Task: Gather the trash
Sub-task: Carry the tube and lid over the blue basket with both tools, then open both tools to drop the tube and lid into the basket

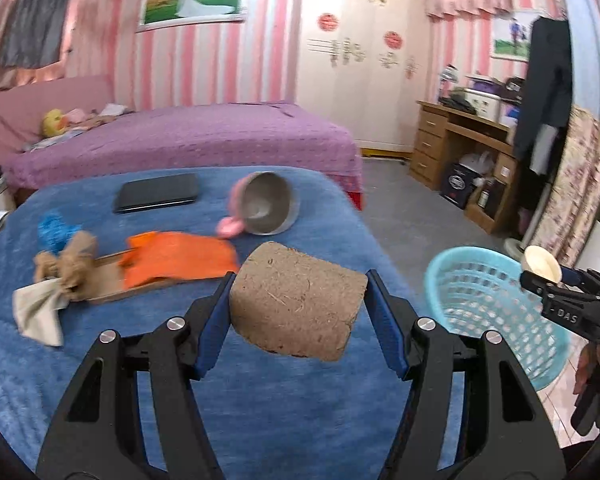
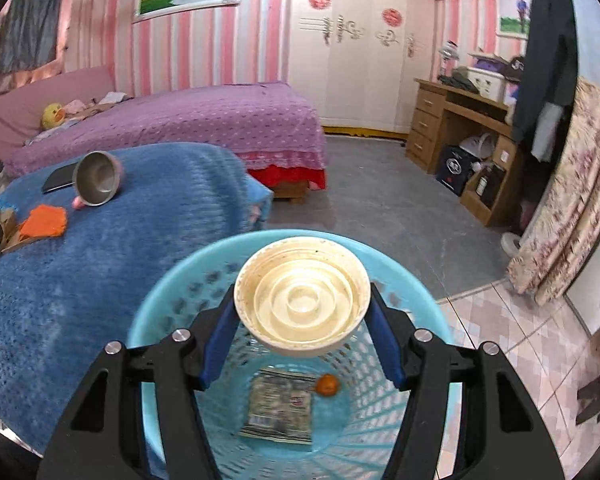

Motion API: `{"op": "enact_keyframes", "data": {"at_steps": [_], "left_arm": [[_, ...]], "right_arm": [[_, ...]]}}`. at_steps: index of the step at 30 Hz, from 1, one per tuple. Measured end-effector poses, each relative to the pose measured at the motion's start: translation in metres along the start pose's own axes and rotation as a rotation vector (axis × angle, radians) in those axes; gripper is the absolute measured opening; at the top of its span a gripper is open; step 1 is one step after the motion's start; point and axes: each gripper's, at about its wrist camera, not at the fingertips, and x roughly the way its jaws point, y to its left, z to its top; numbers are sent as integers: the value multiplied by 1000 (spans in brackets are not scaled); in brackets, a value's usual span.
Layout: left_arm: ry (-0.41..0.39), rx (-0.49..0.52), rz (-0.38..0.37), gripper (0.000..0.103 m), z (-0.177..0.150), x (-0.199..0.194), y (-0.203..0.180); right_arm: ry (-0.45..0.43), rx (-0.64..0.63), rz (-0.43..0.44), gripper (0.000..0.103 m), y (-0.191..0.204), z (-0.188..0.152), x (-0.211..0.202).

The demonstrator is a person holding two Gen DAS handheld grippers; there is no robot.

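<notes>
The left hand-held gripper (image 1: 300, 292) is clenched on a brown, fibrous cardboard-like cylinder (image 1: 298, 302), held in the air above the near part of the blue fuzzy blanket (image 1: 260, 408), close to its right edge, with open grey floor (image 1: 404, 216) beyond. The right hand-held gripper (image 2: 302, 312) grasps a cream plastic lid with ringed ridges (image 2: 302, 304) right over the mouth of the light blue plastic mesh basket (image 2: 168, 300). Down inside lie a crumpled printed wrapper (image 2: 280, 408) and a small orange blob (too blurred to identify) (image 2: 326, 385). The basket's near rim is cut off behind the fingers (image 2: 216, 344).
</notes>
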Motion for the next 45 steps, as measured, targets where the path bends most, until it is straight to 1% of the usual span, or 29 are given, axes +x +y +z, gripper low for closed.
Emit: {"op": "enact_keyframes", "data": {"at_steps": [3,5,8,14,17,22,24,26,28,29,32,33,35,40,45], "left_arm": [[20,9,-63,62,-1,11,-29],[31,18,-86,62,-2,17,-42],[60,40,-126,62,-4,31,-70],[92,89,-165,62,-8,55,-115],[124,83,-186,62,-10,67,-128],[161,93,-205,63,-10,85,-143],[168,86,-217,64,-10,88,-144],[169,83,-211,68,-10,91,-144],[173,78,-205,81,-9,92,-142],[172,77,-201,82,-9,92,-140],[165,87,-172,87,-8,90,-132],[162,86,-150,91,-8,89,-126],[155,69,-117,94,-8,88,-115],[155,28,-87,96,-7,82,-90],[137,21,-38,97,-4,72,-70]], "right_arm": [[4,20,-26,61,-18,-2,3],[2,25,-51,61,-30,-4,2],[0,52,-63,61,-46,-5,3],[6,67,-58,61,-60,-8,10],[12,63,-50,61,-65,-8,13],[10,105,-28,61,-75,-11,14],[9,113,-27,61,-76,-11,15],[11,111,-24,61,-75,-10,16],[15,108,-21,61,-73,-10,17],[17,105,-20,61,-72,-11,18],[17,102,-20,61,-72,-11,19],[16,104,-21,61,-73,-11,18],[16,108,-23,61,-71,-11,18],[25,100,-24,61,-64,-11,21],[39,92,-14,61,-55,-11,26]]}}
